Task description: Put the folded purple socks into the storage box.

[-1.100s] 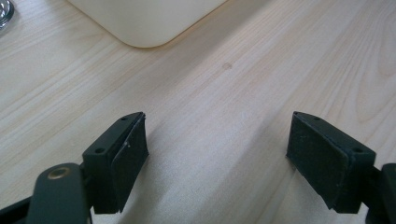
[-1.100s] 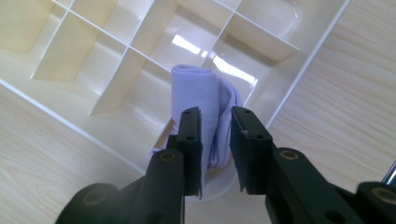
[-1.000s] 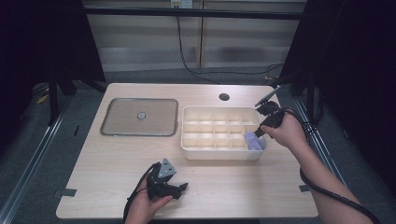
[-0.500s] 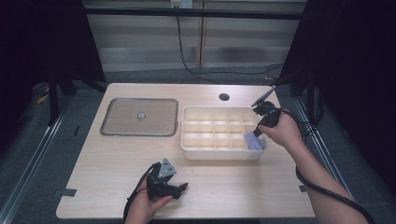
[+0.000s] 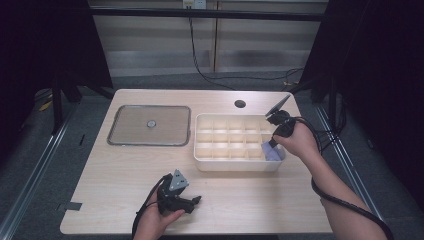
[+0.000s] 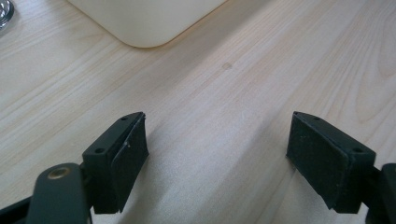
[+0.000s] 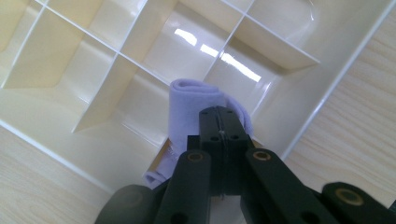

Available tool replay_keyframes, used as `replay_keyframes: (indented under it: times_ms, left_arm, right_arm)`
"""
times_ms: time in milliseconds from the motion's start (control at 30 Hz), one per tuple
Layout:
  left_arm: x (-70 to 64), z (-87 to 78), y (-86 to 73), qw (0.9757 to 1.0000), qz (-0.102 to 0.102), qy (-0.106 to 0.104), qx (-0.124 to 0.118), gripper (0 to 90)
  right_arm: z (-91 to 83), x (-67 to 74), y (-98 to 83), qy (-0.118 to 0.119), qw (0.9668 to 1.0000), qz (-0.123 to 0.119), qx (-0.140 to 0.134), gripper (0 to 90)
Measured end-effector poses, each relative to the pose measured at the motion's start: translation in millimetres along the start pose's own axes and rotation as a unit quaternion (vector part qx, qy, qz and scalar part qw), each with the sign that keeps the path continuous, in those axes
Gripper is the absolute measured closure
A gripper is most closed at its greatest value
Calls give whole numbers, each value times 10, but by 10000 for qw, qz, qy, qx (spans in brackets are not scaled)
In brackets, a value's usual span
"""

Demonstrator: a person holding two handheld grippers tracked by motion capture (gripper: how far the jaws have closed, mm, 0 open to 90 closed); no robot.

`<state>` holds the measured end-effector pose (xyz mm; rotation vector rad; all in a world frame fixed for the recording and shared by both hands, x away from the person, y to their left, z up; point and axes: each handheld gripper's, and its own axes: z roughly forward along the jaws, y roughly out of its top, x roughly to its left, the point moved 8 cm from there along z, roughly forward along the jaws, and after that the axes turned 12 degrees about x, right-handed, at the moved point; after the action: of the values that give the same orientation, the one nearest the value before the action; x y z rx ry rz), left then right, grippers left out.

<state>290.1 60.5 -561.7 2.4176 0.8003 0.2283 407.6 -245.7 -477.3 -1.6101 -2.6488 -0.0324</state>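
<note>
High view: the right gripper (image 5: 274, 145) reaches down into the near right corner compartment of the white divided organizer tray (image 5: 220, 165), where a folded lavender cloth (image 5: 272, 152) sits. The left gripper (image 5: 179, 192) rests low over the bare wooden surface (image 5: 250, 200) near the front edge, well apart from the tray. A clear lid (image 5: 149, 125) with a small centre knob lies flat to the tray's left.

Left gripper view: its fingers (image 6: 122, 156) stand wide apart with nothing between them, just wood grain, and a rounded tray corner (image 6: 144, 28) lies ahead.

Right gripper view: the right gripper's jaws have just been closing, and its fingers (image 7: 211, 128) are now pressed together, seemingly pinching an edge of the cloth (image 7: 191, 100), whose rolled fold rises just beyond the tips inside the compartment.

To do this step well, I judge the pinch should catch several layers of the fold, not one loose flap. Then the cloth should be lifted straight up, clear of the thin dividers, so that the light tray is not dragged; the idle left gripper could steady the tray wall if it shifts.
</note>
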Motion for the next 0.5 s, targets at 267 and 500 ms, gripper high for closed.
replay_keyframes:
  times_ms: [267, 500]
  left_arm:
    - [-6, 2, 0, 10000, -27, -20, -3, 197]
    - [-7, 1, -2, 10000, -32, -22, 3, 197]
  right_arm:
    - [84, -8, -33, 10, 10000, 18, 76, 900]
    - [157, -63, -134, 52, 9999, 67, 144, 900]
